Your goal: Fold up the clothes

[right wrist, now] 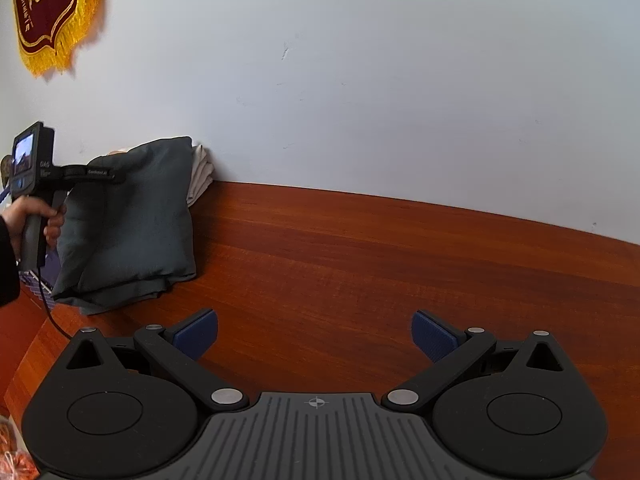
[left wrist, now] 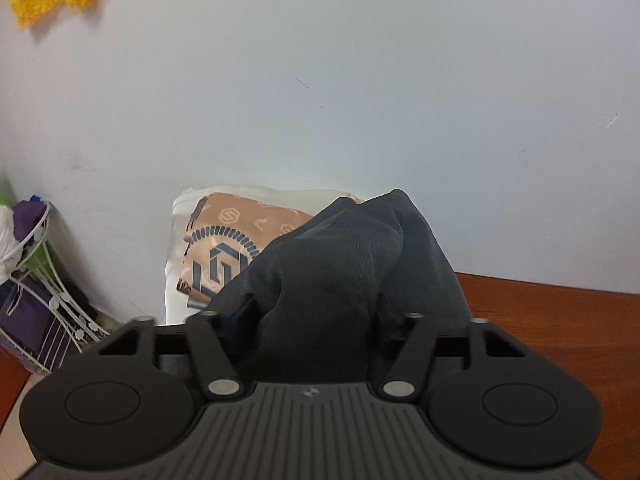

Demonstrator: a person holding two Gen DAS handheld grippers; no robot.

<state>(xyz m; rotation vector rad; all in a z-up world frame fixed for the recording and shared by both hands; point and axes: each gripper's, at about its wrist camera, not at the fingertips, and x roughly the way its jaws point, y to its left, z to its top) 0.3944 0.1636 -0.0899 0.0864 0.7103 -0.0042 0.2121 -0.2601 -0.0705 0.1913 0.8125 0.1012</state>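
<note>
The dark grey garment (right wrist: pixel 132 220) is folded into a thick, soft bundle, its cloth creased and its lower layers showing as stacked edges at the bottom. It sits at the far left end of the reddish wooden worktop (right wrist: pixel 380 272), leaning up against the pale wall (right wrist: pixel 360 80). Behind it, pressed to the wall, lies a folded cream-coloured cloth (left wrist: pixel 176 264) with a tan printed piece (left wrist: pixel 236 240) bearing a dark geometric emblem on top of it.

The person's left hand (right wrist: pixel 38 220) grips the handle of the left gripper (left wrist: pixel 316 320), which points down at a slant into the top of the grey bundle. A dark sleeve covers the wrist. From the left wrist view, a hump of the grey cloth rises between the two fingers and hides most of them; only part of one blue pad (left wrist: pixel 240 316) shows at the left. The jaws stand about half wide with the cloth between them, and I cannot tell whether the pads are pressing on it.

The right gripper (right wrist: pixel 316 340) hangs over bare wood near the middle of the worktop, angled downward, its blue pads (right wrist: pixel 196 336) spread wide with nothing between them. The garment lies well apart from it, off to its left.

A red pennant with gold fringe (right wrist: pixel 52 12) hangs on the wall above the bundle, and a white wire rack (left wrist: pixel 44 300) stands beyond the worktop's left end.
</note>
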